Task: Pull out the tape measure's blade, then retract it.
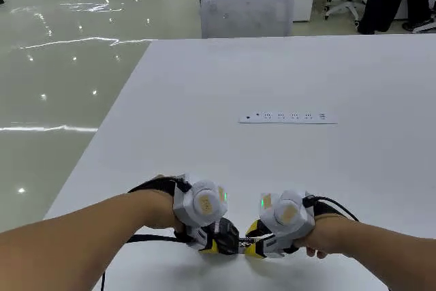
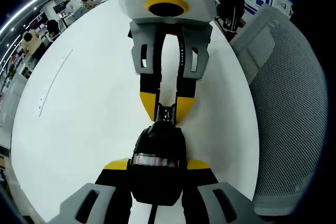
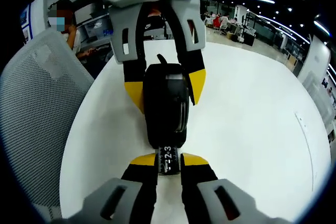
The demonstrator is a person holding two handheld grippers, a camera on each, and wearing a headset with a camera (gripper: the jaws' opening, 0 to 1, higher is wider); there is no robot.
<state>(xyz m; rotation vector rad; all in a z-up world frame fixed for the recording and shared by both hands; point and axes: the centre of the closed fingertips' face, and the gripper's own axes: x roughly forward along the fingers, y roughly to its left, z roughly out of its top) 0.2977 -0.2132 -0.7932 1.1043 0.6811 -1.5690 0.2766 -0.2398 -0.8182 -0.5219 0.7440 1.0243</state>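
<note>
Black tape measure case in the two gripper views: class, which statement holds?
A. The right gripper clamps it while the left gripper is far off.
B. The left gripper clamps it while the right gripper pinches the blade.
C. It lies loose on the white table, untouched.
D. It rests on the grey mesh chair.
B: the left gripper has its jaws shut on the black tape measure case, and the right gripper pinches the short numbered blade drawn from it.
</note>
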